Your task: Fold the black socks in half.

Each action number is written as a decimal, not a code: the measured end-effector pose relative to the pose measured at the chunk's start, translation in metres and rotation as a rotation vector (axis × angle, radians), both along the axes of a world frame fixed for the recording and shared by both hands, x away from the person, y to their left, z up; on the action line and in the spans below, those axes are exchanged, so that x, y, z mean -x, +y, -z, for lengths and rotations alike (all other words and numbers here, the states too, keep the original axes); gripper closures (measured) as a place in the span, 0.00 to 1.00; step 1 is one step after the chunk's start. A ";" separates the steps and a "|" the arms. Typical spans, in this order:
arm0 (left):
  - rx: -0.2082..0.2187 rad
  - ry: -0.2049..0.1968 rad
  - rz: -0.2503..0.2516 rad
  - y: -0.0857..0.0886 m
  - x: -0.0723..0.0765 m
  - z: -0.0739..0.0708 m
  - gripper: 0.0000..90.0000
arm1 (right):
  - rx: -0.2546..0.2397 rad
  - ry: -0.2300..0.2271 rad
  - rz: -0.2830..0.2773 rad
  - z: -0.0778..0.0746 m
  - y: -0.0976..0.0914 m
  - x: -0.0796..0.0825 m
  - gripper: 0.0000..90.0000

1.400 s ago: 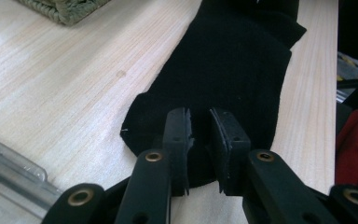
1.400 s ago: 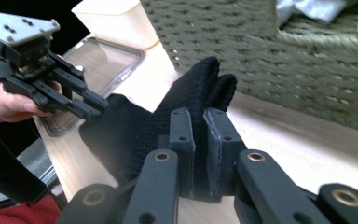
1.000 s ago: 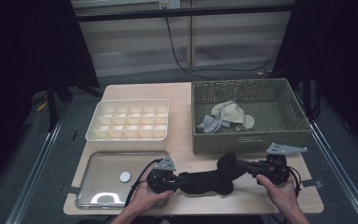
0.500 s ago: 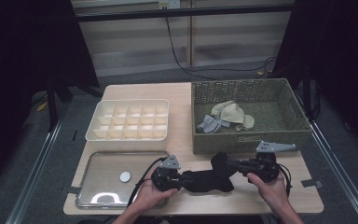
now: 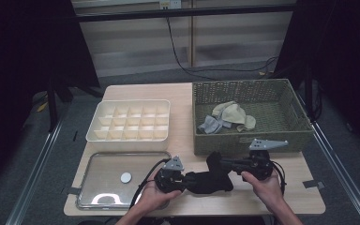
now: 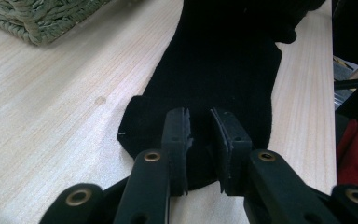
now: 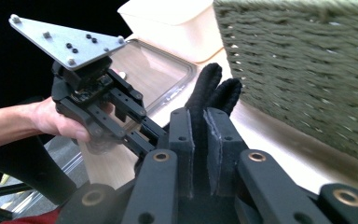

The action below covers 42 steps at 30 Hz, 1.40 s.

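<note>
Between wicker basket (image 5: 251,140) and desk (image 5: 281,199) edge, both hand-held grippers, left (image 6: 199,133) and right (image 7: 200,135), pinch the black fabric sock (image 5: 211,178); uneven pulling could slip it free.

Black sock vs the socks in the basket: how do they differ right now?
The black sock lies on the bare table; the pale socks sit inside the woven basket. The black sock is stretched out between the left gripper and the right gripper, each clamped on an end; the pale socks are bunched in a loose heap, untouched. One is black, the others beige and grey. All are soft cloth.
</note>
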State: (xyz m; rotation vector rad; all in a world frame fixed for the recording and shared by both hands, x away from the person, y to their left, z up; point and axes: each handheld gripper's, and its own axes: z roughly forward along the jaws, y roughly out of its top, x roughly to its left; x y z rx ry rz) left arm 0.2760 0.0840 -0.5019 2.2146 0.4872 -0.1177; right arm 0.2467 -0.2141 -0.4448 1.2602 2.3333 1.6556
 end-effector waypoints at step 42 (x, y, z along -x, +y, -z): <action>0.026 -0.007 -0.021 0.018 0.011 -0.012 0.77 | 0.023 0.056 -0.142 0.027 0.041 0.005 0.76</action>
